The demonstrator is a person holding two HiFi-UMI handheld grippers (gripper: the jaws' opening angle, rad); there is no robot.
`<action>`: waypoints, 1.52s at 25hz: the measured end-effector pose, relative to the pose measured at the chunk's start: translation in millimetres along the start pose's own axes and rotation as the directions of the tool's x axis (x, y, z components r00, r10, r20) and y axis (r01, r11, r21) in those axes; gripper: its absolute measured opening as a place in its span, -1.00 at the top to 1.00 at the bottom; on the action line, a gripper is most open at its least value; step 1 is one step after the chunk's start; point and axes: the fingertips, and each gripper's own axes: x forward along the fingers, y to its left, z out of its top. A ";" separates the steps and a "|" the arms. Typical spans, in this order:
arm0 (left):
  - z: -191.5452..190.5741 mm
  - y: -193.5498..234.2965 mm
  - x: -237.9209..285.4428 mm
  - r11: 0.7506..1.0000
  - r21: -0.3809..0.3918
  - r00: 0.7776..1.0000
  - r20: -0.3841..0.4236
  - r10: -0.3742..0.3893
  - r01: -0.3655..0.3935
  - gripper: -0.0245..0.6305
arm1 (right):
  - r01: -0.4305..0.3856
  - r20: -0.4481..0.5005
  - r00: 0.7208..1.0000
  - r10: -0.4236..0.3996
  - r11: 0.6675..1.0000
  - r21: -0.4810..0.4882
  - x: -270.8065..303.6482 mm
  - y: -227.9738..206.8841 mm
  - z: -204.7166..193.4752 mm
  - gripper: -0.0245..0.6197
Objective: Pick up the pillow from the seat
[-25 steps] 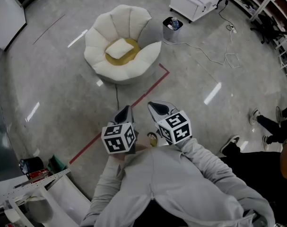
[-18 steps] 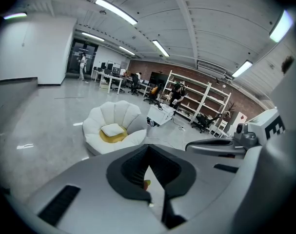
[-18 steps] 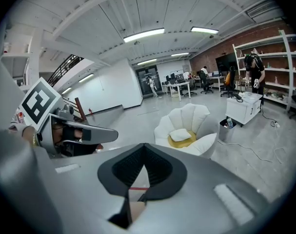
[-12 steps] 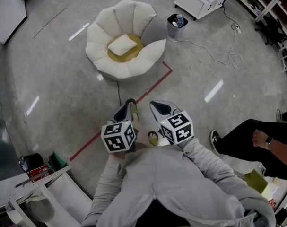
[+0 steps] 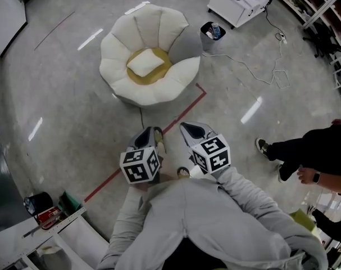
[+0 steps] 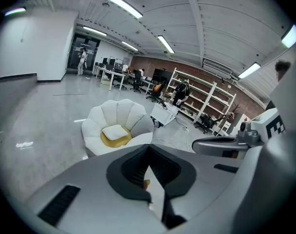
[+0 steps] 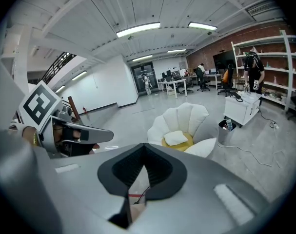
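Note:
The white square pillow [image 5: 145,63] lies on the yellow seat of a white petal-shaped armchair [image 5: 117,66], out on the floor ahead of me. It also shows in the left gripper view as pillow [image 6: 114,130] and in the right gripper view as pillow [image 7: 176,137]. My left gripper [image 5: 152,131] and right gripper [image 5: 187,127] are held side by side close to my chest, well short of the chair. Both point toward it. Each has its jaws shut with nothing between them.
A red tape line [image 5: 184,107] crosses the floor between me and the chair. A grey bin [image 5: 212,34] with a bottle and a white cabinet [image 5: 237,1] stand behind the chair at the right, with a cable [image 5: 254,69] trailing. A person [image 5: 313,151] stands at the right. Clutter [image 5: 44,215] sits lower left.
The chair has slid a little lower in the head view as I come nearer. The person at the right has walked and shifted. Both grippers keep their pose and stay shut.

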 end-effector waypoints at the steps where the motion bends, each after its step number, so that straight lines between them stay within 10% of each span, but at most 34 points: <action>1: 6.4 6.0 6.2 1.000 -0.003 1.000 -0.003 0.002 -0.002 0.91 | 0.002 -0.002 1.000 -0.002 1.000 0.000 7.8 -3.9 5.9 0.92; 38: 165.8 157.3 193.7 0.999 -0.002 0.991 -0.130 -0.035 0.035 0.91 | 0.094 -0.064 0.994 -0.092 0.995 0.038 239.5 -89.0 144.1 0.92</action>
